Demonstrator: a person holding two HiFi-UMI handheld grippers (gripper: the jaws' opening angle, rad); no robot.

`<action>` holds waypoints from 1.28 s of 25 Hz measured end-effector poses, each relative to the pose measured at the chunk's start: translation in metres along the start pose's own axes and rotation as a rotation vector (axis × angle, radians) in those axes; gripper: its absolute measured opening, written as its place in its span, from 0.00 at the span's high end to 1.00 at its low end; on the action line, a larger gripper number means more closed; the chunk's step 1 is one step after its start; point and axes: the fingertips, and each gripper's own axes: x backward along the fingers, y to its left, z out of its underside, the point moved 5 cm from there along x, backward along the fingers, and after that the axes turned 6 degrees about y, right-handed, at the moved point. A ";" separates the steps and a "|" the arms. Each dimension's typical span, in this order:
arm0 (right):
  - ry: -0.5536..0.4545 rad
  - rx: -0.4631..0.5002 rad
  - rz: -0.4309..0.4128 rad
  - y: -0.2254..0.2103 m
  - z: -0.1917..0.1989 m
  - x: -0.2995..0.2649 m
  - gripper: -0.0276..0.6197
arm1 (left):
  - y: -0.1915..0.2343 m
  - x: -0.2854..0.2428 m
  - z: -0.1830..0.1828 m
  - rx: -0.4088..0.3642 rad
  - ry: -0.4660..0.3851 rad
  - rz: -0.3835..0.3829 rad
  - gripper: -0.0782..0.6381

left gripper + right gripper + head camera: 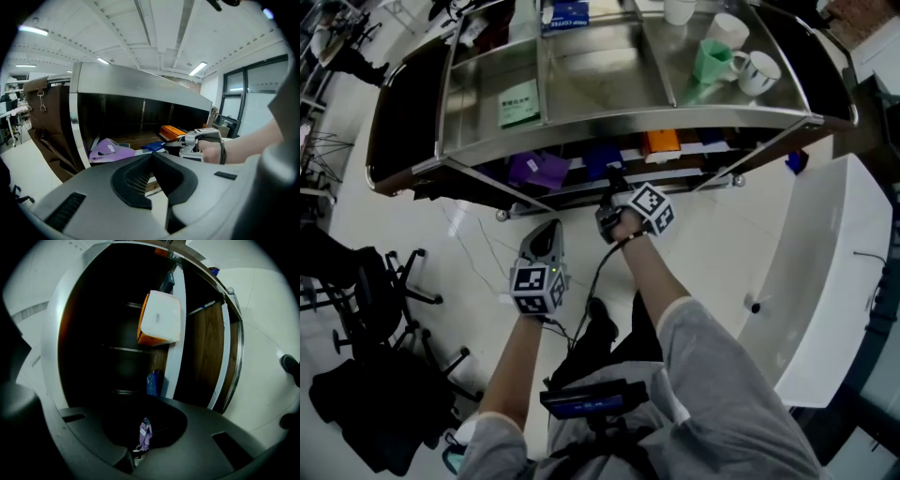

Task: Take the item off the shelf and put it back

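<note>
As right tool faces shelf, fully closed

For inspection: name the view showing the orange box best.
Right gripper view: the orange box looms large, white face unobstructed. Head view shows only a small orange patch; left gripper view, a far sliver.

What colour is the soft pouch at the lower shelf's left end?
Purple. The soft pouch shows best in the left gripper view.

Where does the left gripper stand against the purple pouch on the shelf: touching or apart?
Apart. The head view shows the left gripper over the floor, short of the shelf edge, with bare floor between it and the purple pouch.
</note>
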 end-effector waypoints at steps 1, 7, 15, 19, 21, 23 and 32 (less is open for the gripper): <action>0.002 0.004 -0.016 0.005 0.001 0.008 0.95 | -0.001 0.004 -0.002 -0.004 -0.001 0.003 0.88; 0.014 0.039 -0.065 0.031 0.009 0.060 0.95 | -0.006 0.030 -0.011 -0.015 -0.012 0.012 0.88; 0.000 0.066 -0.164 0.064 0.012 0.130 0.95 | -0.016 0.068 -0.029 -0.025 -0.064 0.026 0.88; 0.001 0.085 -0.190 0.078 0.015 0.160 0.95 | -0.017 0.083 -0.033 -0.030 -0.090 0.026 0.88; -0.006 0.087 -0.203 0.083 0.016 0.176 0.95 | -0.017 0.090 -0.033 -0.034 -0.099 0.023 0.88; -0.012 0.090 -0.213 0.086 0.019 0.191 0.95 | -0.016 0.097 -0.032 -0.035 -0.105 0.021 0.88; 0.005 0.114 -0.261 0.092 0.036 0.242 0.95 | -0.010 0.125 -0.023 -0.015 -0.131 -0.006 0.88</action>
